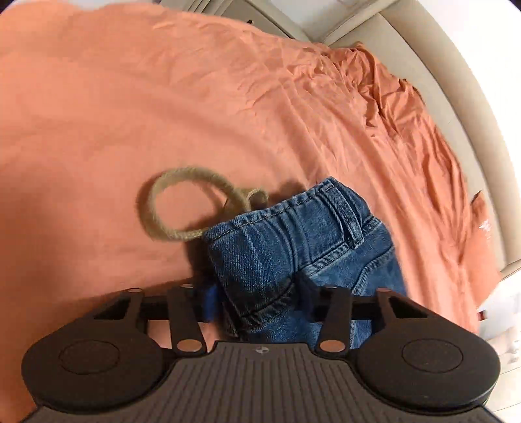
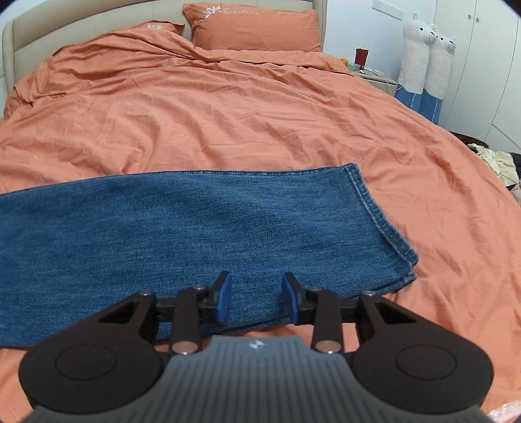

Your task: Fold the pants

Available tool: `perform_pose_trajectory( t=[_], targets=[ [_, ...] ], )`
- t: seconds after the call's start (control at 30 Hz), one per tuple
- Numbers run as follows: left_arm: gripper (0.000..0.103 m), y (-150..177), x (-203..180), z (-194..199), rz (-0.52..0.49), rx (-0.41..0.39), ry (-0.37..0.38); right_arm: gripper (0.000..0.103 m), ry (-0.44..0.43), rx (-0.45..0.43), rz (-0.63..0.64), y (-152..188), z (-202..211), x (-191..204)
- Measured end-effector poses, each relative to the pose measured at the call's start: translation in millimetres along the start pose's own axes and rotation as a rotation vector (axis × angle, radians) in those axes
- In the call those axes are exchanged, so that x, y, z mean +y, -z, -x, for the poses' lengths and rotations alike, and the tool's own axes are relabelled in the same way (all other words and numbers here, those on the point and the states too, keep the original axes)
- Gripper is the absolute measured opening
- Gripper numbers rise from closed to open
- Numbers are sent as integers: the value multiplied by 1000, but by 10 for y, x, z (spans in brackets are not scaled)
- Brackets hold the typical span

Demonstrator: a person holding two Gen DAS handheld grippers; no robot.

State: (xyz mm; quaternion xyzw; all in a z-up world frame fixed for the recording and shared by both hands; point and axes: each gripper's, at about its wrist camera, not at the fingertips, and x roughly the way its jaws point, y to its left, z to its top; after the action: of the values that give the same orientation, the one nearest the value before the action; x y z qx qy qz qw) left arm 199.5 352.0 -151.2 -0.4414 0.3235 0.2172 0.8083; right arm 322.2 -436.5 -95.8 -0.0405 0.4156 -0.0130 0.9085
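Blue jeans lie on an orange bed cover. In the left wrist view the waistband end [image 1: 293,234] is bunched up between my left gripper's fingers [image 1: 260,302], which are shut on the denim and lift it off the cover. A beige rope belt loop [image 1: 182,201] hangs from the waistband onto the cover. In the right wrist view the legs [image 2: 182,234] lie flat, folded one on the other, hems [image 2: 381,221] at the right. My right gripper [image 2: 257,299] is open, its blue pads [image 2: 224,297] just over the near edge of the legs, holding nothing.
The orange duvet [image 2: 228,107] is wrinkled, with two orange pillows [image 2: 254,29] by the beige headboard [image 2: 65,26]. A bedside table with a red cup [image 2: 361,57] and two alpaca plush pillows [image 2: 423,55] stand at the right. Clothes [image 2: 495,159] lie on the floor.
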Motion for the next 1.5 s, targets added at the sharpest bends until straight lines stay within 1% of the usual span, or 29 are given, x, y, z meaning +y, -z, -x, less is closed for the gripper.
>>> perform_pose_trajectory(
  t=[0.1,0.17,0.2,0.27,0.33,0.4,0.47,0.53,0.63,0.67,0.73,0.77,0.8,0.83,0.87,0.9,0.93,0.97,1.13,1.17,1.23,1.37,1.5],
  targets=[
    [30,15,-103,80,-69,-32,-70,31,26,7,5,-23,-19,31],
    [23,49,-261,197,-134,-75,-122,31,50,11,0,-34,-39,27],
    [21,75,-359,292,-178,-108,-133,31,64,16,-12,-38,-49,7],
    [20,128,-542,498,-260,-164,-152,31,82,31,-50,-38,-65,-70],
    [19,147,-686,725,-293,-192,-152,31,96,42,-95,-32,-56,-170],
    [19,137,-747,908,-307,-208,-152,31,100,42,-141,-23,-17,-291],
    [19,115,-749,919,-362,-207,-185,31,101,39,-191,-11,29,-430],
    [19,89,-688,781,-374,-180,-236,31,91,45,-249,18,54,-588],
    [19,77,-552,427,-371,-87,-308,31,73,69,-346,93,41,-818],
    [20,74,-535,327,-387,-58,-329,31,61,81,-383,123,30,-884],
    [25,79,-498,254,-403,-20,-340,31,32,94,-448,181,18,-1010],
    [30,62,-503,240,-419,15,-350,31,15,98,-473,205,10,-1068],
    [38,37,-510,251,-433,41,-355,32,-9,103,-495,232,-4,-1103],
    [41,19,-517,294,-450,53,-358,32,-36,108,-518,259,-25,-1147],
    [51,-3,-549,338,-479,69,-361,33,-57,113,-544,284,-48,-1177],
    [58,-22,-574,399,-512,74,-371,38,-80,119,-574,308,-72,-1210],
    [61,-29,-648,439,-544,63,-379,44,-101,123,-604,330,-94,-1234],
    [64,-21,-700,520,-572,52,-384,45,-117,122,-628,350,-110,-1251],
    [64,122,-1094,897,-729,-21,-374,45,-179,114,-670,349,-149,-1257],
    [66,132,-1227,861,-760,-27,-364,47,-189,116,-674,335,-150,-1254],
    [67,220,-1478,823,-822,-17,-331,47,-211,104,-688,341,-122,-1255],
    [67,534,-1995,777,-941,9,-245,47,-250,97,-707,364,-77,-1260],
    [67,884,-2451,560,-1035,53,-159,47,-286,85,-724,383,-50,-1300]
  ],
)
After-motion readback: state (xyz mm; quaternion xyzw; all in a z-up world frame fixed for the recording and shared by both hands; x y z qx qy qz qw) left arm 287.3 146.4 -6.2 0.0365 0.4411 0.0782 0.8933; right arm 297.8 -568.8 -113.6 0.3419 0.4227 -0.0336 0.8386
